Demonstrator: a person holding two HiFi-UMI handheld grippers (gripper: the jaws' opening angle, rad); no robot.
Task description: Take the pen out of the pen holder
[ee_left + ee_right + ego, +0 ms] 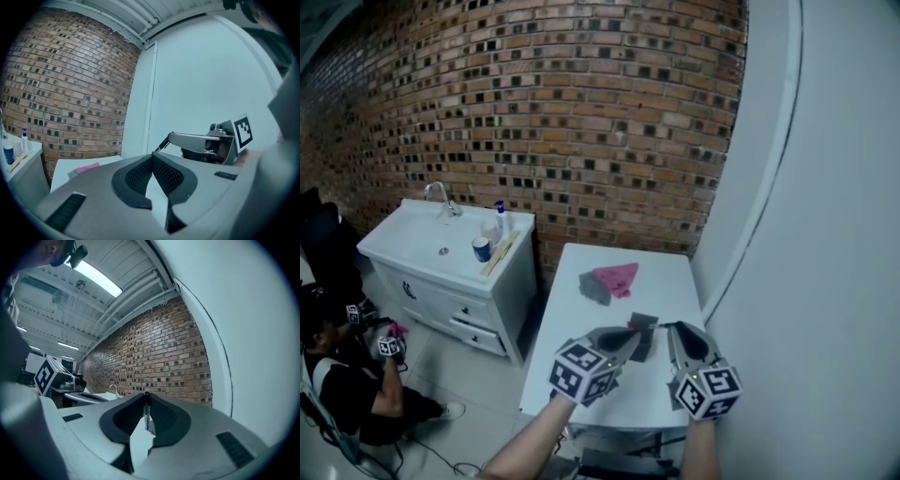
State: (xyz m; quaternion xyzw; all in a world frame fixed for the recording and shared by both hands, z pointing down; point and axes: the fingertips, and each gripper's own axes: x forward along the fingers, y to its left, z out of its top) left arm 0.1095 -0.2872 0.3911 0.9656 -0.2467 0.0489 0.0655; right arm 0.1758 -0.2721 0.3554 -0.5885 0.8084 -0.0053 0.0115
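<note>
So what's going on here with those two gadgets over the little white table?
A person is working two hand-held tools above a white table. The right tool is clamped on a thin pen, held up in the air and apparently clear of the dark pen holder on the table. The left tool is closed with nothing in it, close beside the holder. A pink cloth lies farther back.
</note>
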